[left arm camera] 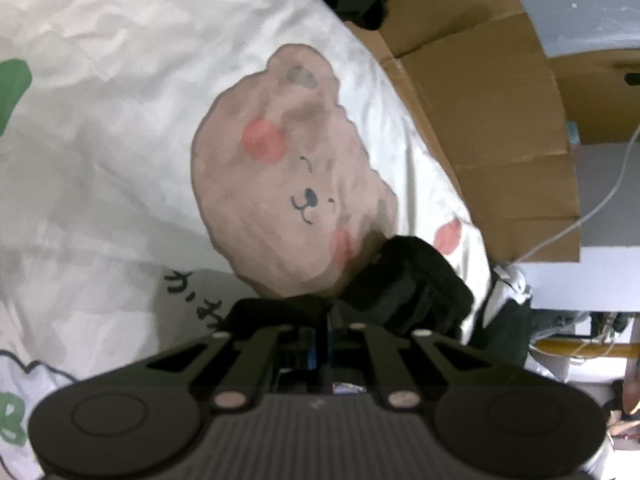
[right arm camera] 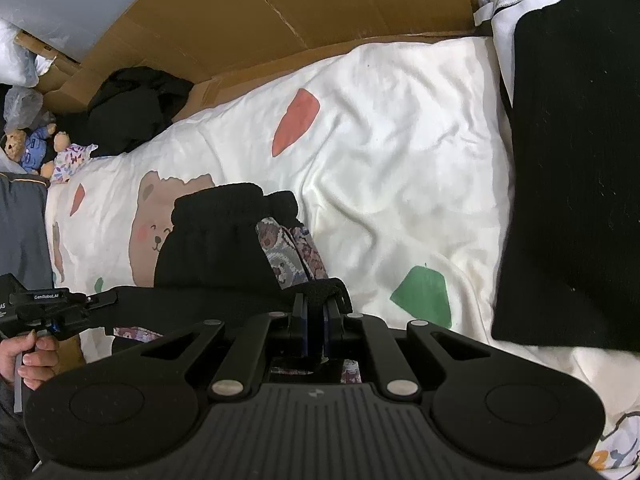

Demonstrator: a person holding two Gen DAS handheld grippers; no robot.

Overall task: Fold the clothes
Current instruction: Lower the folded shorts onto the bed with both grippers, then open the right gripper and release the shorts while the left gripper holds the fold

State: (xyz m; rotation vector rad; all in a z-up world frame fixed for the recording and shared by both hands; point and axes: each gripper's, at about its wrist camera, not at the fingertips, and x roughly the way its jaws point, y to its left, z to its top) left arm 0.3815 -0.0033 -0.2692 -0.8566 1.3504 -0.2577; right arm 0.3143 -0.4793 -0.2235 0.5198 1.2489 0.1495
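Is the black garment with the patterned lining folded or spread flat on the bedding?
Partly folded: the black garment lies bunched and doubled over, lining showing, with both grippers, left gripper and right gripper, shut on its edge.

A white bedcover (right arm camera: 400, 152) printed with bears, carrots and green shapes spread under everything, softly lit and creased. Flattened brown cardboard (right arm camera: 280, 12) ran along its far edge, up at twelve o'clock. Two small teddy bears (right arm camera: 36, 152) sat at nine o'clock beside a grey cushion (right arm camera: 20, 224). A pale wall (left arm camera: 592, 0) showed behind the cardboard, a white cable (left arm camera: 592, 208) trailing across it.
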